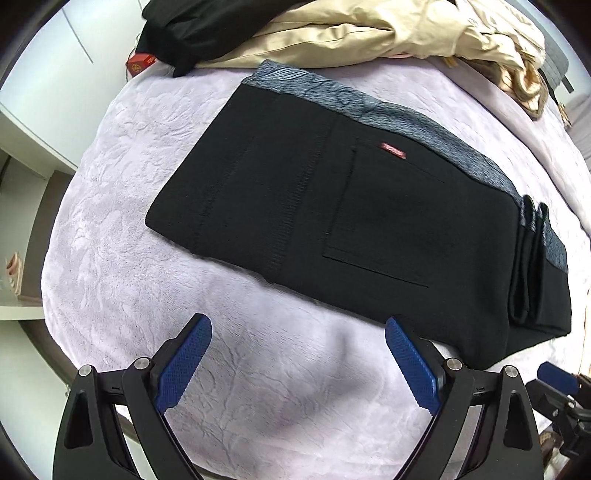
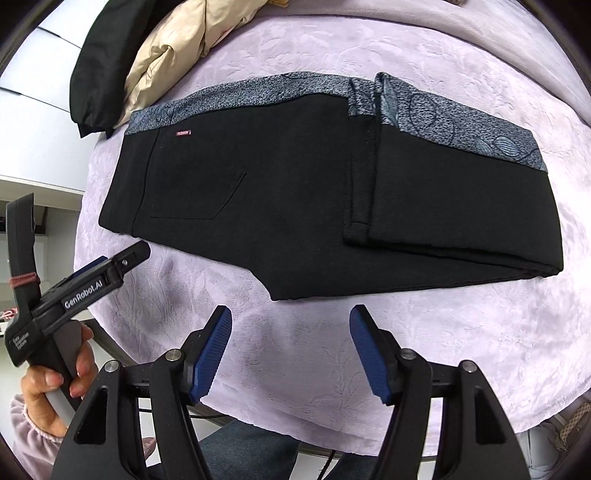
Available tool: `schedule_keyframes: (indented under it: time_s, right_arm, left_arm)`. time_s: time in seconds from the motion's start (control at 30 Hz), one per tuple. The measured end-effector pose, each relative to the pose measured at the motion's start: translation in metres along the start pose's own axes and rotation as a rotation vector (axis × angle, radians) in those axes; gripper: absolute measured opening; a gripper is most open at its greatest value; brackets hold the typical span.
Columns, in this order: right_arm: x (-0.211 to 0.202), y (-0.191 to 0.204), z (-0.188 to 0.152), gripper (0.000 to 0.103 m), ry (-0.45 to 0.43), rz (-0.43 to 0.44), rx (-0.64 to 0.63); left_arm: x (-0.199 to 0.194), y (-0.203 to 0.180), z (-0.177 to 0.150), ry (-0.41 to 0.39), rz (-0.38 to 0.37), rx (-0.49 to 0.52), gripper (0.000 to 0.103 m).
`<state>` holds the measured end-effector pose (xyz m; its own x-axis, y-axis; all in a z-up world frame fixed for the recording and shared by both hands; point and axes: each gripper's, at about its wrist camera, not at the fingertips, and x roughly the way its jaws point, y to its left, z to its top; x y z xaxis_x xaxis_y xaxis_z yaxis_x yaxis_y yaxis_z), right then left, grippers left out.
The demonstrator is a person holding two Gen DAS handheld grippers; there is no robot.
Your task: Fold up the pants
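Note:
Black pants (image 1: pixel 332 206) with a grey patterned waistband lie folded flat on the lilac blanket (image 1: pixel 122 192); they also show in the right wrist view (image 2: pixel 295 206). The legs are folded over at the right end, in stacked layers (image 2: pixel 454 206). A back pocket with a small red label (image 2: pixel 182 133) faces up. My left gripper (image 1: pixel 298 325) is open and empty, hovering just in front of the pants' near edge. My right gripper (image 2: pixel 291 314) is open and empty, just in front of the near edge. The left gripper also shows at the left of the right wrist view (image 2: pixel 122 258).
A pile of beige clothes (image 1: pixel 369 33) and a black garment (image 1: pixel 207 26) lies at the blanket's far side. A small red box (image 1: pixel 139 63) sits beside it. White furniture stands left (image 1: pixel 33 122). The person's hand (image 2: pixel 48 384) holds the left gripper's handle.

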<state>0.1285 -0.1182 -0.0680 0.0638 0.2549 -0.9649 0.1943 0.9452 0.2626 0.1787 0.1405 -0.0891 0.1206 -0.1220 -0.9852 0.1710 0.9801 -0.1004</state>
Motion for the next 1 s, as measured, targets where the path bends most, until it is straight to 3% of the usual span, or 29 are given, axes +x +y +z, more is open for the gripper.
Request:
schedule_keyframes:
  time_s: [0.2, 0.4, 0.57, 0.8, 0.9, 1.0]
  right_arm:
    - [0.003, 0.008, 0.003, 0.070, 0.006, 0.008, -0.013]
    - [0.004, 0.012, 0.006, 0.070, 0.008, 0.015, -0.023]
    - [0.007, 0.012, 0.008, 0.070, 0.012, 0.020, -0.020]
    - [0.011, 0.011, 0.005, 0.070, 0.027, 0.029, -0.026]
    - [0.013, 0.009, 0.001, 0.070, 0.030, 0.031, -0.026]
    - [0.018, 0.008, -0.002, 0.070, 0.041, 0.036, -0.022]
  left_arm:
    - [0.003, 0.011, 0.003, 0.005, 0.000, -0.015, 0.096]
    - [-0.002, 0.031, 0.006, -0.025, -0.063, -0.077, 0.096]
    - [-0.006, 0.045, 0.008, -0.028, -0.057, -0.092, 0.096]
    - [-0.003, 0.090, 0.005, -0.040, -0.111, -0.190, 0.096]
    - [-0.010, 0.108, 0.000, -0.060, -0.165, -0.275, 0.096]
    - [-0.005, 0.124, -0.001, -0.058, -0.283, -0.304, 0.096]
